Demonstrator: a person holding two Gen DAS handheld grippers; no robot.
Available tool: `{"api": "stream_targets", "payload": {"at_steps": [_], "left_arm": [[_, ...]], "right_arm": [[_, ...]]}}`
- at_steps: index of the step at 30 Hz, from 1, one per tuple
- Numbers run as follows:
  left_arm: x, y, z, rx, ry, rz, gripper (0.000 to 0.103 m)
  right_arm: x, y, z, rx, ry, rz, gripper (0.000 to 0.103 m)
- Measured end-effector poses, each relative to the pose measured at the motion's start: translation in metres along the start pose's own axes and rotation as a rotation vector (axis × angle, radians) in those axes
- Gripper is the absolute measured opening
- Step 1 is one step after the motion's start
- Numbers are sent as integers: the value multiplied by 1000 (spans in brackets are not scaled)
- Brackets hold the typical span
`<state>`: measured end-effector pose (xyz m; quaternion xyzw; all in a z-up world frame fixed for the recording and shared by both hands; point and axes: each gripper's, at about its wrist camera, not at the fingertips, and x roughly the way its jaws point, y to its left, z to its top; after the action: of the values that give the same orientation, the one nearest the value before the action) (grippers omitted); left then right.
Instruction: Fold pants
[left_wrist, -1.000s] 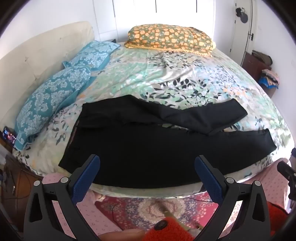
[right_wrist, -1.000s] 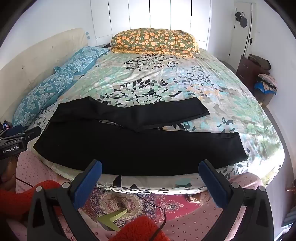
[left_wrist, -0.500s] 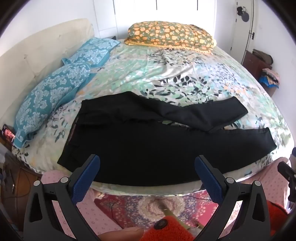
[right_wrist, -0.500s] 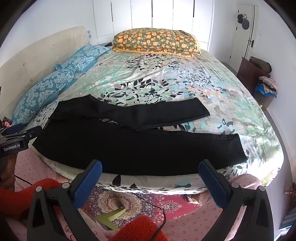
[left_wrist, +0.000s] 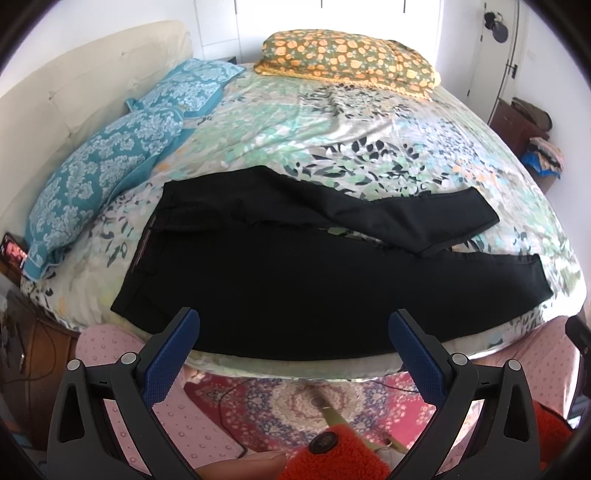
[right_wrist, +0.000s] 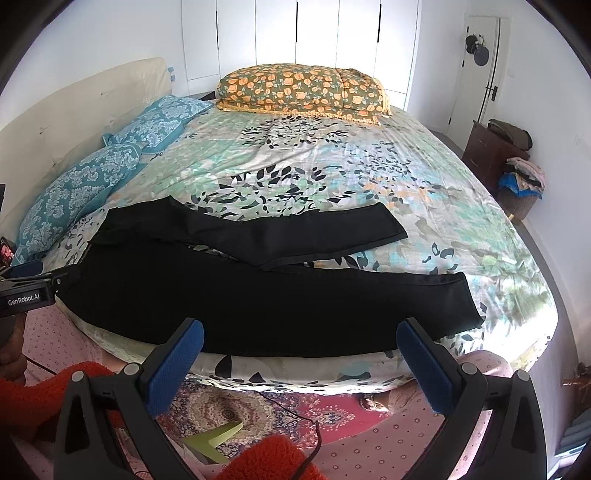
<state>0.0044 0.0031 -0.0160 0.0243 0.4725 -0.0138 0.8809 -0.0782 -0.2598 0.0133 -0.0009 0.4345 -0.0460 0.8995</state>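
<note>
Two grippers were held wide apart at the near edge of the bed, and nothing was gripped by either. Off at nine o'clock, the blue patterned pillows were seen lined up against the cream headboard. Next across, the waistband of the black pants was laid toward nine o'clock, flat on the floral bedspread. Low at six o'clock, the left gripper was poised with its blue pads spread, just short of the pants' near hem line, with no contact made. Up at twelve o'clock, the orange flowered pillow was set at the far side of the bed. Both legs were run out toward three o'clock, the far leg angled away from the near one, with a strip of bedspread shown between them. In the right wrist view, the pants were stretched across the near edge, and the right gripper was hung at six o'clock, fingers parted, clear of the cloth. Down below, a patterned rug was glimpsed on the floor. Far out at three o'clock, a dark wooden cabinet was stood by the wall.
</note>
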Motion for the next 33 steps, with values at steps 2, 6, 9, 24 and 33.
{"api": "stream_targets", "payload": {"at_steps": [2, 6, 9, 24, 33], "left_arm": [[1, -2, -1, 8, 4, 1, 103], [2, -6, -2, 25, 12, -3, 103], [3, -12, -1, 45, 13, -10, 103], [4, -56, -5, 225, 20, -118, 103], [2, -83, -11, 339, 32, -224, 102]], "right_arm": [[1, 0, 0, -1, 2, -6, 103], [3, -2, -1, 8, 12, -11, 103], [5, -5, -3, 16, 19, -17, 103], [11, -16, -7, 25, 45, -137, 103], [15, -26, -9, 25, 104, -283, 103]]}}
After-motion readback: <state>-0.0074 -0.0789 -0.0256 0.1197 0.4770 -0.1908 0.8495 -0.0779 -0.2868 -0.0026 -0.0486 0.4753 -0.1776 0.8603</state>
